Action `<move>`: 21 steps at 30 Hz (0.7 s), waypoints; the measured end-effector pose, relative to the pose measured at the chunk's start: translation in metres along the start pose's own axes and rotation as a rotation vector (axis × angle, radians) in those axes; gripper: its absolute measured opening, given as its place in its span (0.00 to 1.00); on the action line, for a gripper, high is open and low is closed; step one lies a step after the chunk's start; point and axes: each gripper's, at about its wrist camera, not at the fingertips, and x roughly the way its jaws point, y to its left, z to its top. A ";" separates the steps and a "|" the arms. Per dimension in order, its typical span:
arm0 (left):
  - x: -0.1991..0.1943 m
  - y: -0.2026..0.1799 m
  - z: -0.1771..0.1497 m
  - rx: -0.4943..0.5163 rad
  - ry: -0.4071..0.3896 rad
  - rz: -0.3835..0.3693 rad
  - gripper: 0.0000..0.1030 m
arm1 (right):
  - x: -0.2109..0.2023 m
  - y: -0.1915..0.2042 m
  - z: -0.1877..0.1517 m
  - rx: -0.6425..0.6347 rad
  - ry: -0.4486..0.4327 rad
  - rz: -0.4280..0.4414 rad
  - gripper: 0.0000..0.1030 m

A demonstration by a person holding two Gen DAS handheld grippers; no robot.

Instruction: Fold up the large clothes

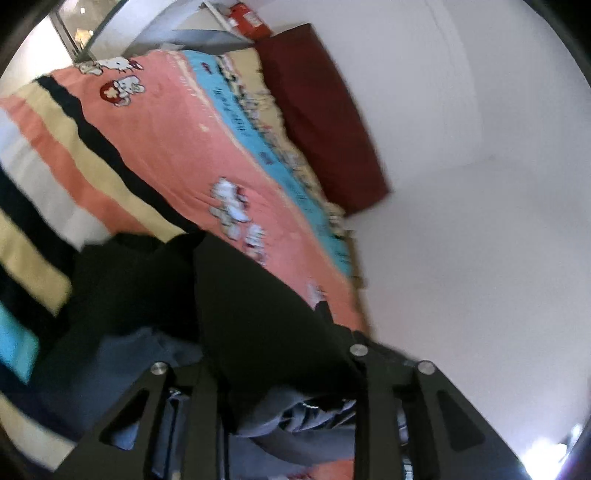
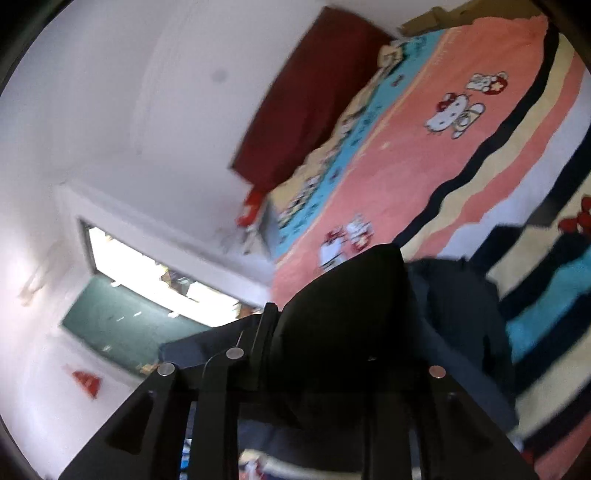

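Observation:
A large dark garment [image 1: 251,295], black with blue-grey parts, is bunched over my left gripper [image 1: 280,354] above the bed. Its cloth fills the gap between the two black fingers and hides their tips, and the gripper looks shut on it. In the right wrist view the same garment [image 2: 351,295] balloons up over my right gripper [image 2: 325,332]. One fingertip [image 2: 269,314] shows at the cloth's left edge and the other is buried. That gripper also looks shut on the cloth. More of the garment trails down to the right onto the sheet. Both views are blurred.
The bed carries a pink, blue, cream and black striped cartoon-cat sheet [image 1: 166,147] [image 2: 424,166]. A maroon cushion or headboard [image 1: 317,110] [image 2: 306,103] runs along a white wall [image 1: 461,184]. A red box [image 1: 247,18] stands beyond the bed. A bright opening [image 2: 147,273] lies left.

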 end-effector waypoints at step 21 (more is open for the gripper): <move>0.082 0.084 0.035 -0.175 0.053 -0.116 0.55 | 0.127 -0.070 0.034 0.011 0.035 -0.121 0.77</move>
